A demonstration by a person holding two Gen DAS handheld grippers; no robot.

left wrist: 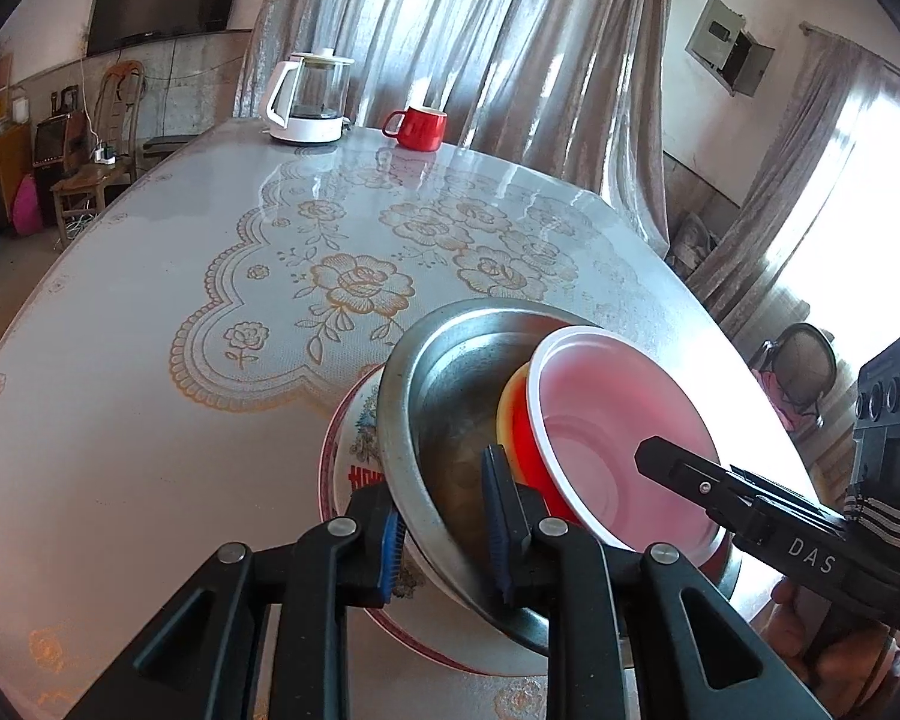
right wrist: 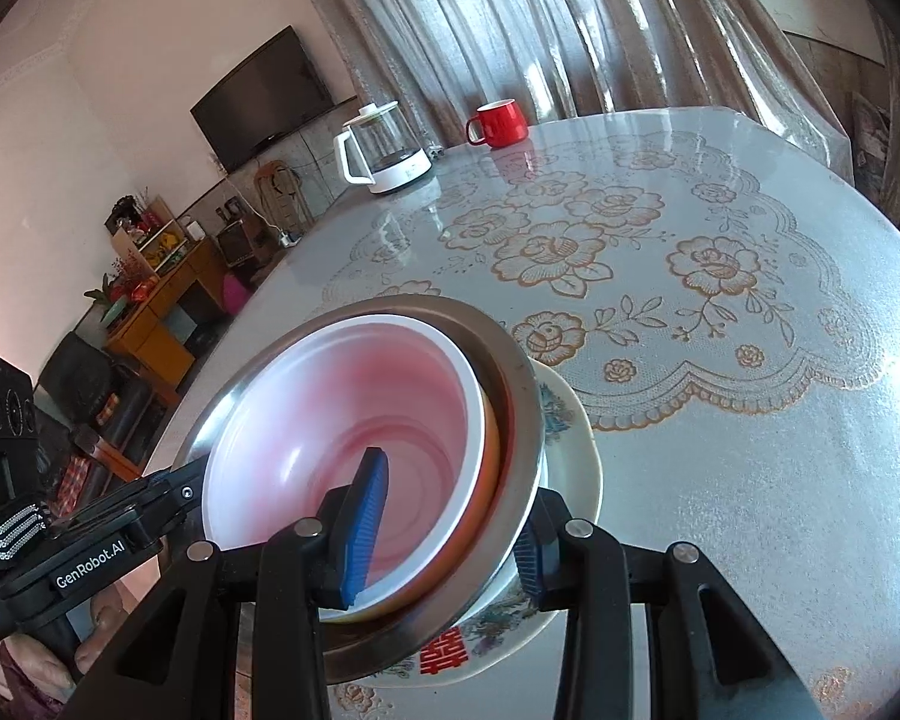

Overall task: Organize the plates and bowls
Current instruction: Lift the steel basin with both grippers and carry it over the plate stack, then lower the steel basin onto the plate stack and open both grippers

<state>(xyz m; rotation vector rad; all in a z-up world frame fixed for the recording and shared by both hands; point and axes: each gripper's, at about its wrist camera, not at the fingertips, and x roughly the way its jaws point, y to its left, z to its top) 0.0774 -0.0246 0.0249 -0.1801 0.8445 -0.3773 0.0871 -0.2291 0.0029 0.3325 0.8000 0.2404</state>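
While the left wrist view looks across the table [left wrist: 120, 420], the left gripper [left wrist: 444, 534] straddles the rim of the steel bowl [left wrist: 450, 396], one blue pad outside, one inside; jaws closed on that rim. The bowl sits on a patterned plate [left wrist: 354, 438] near the table's edge. A red bowl with white interior [left wrist: 618, 420] leans inside it.

Right wrist view: the right gripper [right wrist: 444, 534] spans the nested bowls' walls, left pad inside the red bowl [right wrist: 354, 432], right pad outside the steel bowl [right wrist: 510, 372], over the plate [right wrist: 576, 456]. Firm clamp: cannot tell. A kettle [right wrist: 384, 150] and a mug [right wrist: 501, 120] stand at the far edge.
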